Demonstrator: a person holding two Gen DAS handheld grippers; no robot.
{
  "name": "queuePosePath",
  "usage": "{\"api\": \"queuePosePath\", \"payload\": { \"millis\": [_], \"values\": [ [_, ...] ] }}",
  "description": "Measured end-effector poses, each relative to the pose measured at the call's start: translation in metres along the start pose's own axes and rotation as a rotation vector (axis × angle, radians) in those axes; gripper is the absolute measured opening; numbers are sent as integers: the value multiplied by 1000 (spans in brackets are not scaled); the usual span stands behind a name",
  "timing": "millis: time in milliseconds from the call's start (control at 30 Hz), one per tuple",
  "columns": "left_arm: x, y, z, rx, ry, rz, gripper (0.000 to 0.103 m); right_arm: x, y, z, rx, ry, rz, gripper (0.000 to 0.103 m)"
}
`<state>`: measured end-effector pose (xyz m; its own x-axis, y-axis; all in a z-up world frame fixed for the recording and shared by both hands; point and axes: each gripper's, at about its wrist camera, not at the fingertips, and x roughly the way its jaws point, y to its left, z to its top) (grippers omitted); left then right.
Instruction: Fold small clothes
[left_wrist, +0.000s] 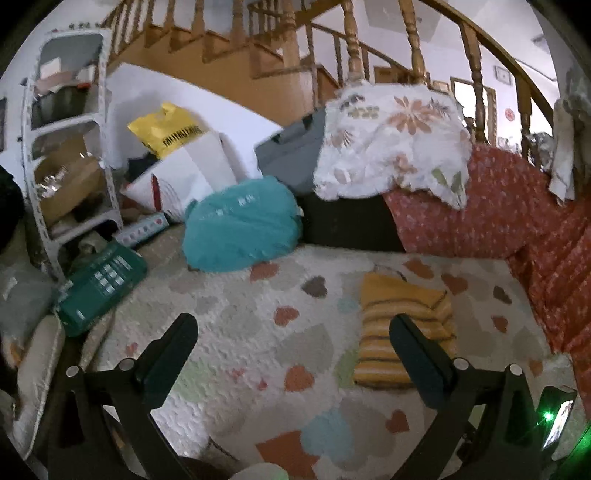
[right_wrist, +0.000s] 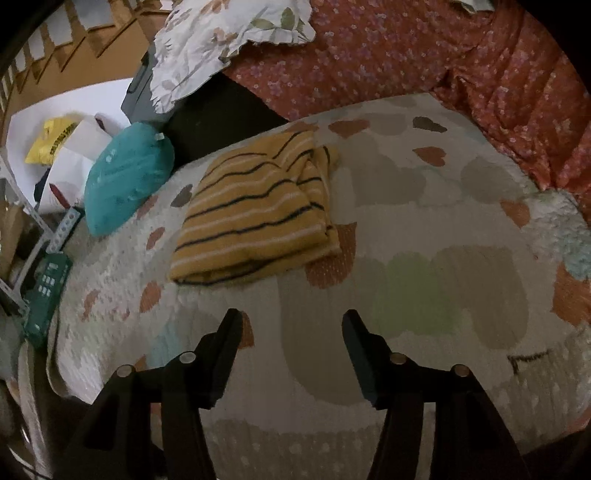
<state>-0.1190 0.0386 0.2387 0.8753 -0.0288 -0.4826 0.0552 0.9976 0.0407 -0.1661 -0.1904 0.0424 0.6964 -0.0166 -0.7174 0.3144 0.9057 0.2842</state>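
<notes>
Meanwhile both grippers, left (left_wrist: 293, 321) and right (right_wrist: 291, 317), hover wide-fingered above the quilt (right_wrist: 424, 229) near the folded striped garment (right_wrist: 255, 214).

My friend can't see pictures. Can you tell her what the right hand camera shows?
A folded yellow striped garment lies on a quilt with heart patches. The right gripper is open above the quilt, just in front of the garment and not touching it. A teal pillow sits to the left, and a red flowered blanket lies behind.
</notes>
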Motion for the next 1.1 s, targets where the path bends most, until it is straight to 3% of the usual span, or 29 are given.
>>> {"api": "queuePosePath", "payload": {
  "millis": [200, 467, 1100],
  "values": [
    [20, -19, -35, 32, 165, -54, 103, 2, 1, -7, -20, 7, -31, 70],
    [41, -50, -69, 116, 294, -91, 103, 12, -11, -2, 35, 28, -23, 72],
    [62, -64, -87, 146, 386, -104, 103, 35, 1, 0, 28, 72, 3, 74]
  ]
}}
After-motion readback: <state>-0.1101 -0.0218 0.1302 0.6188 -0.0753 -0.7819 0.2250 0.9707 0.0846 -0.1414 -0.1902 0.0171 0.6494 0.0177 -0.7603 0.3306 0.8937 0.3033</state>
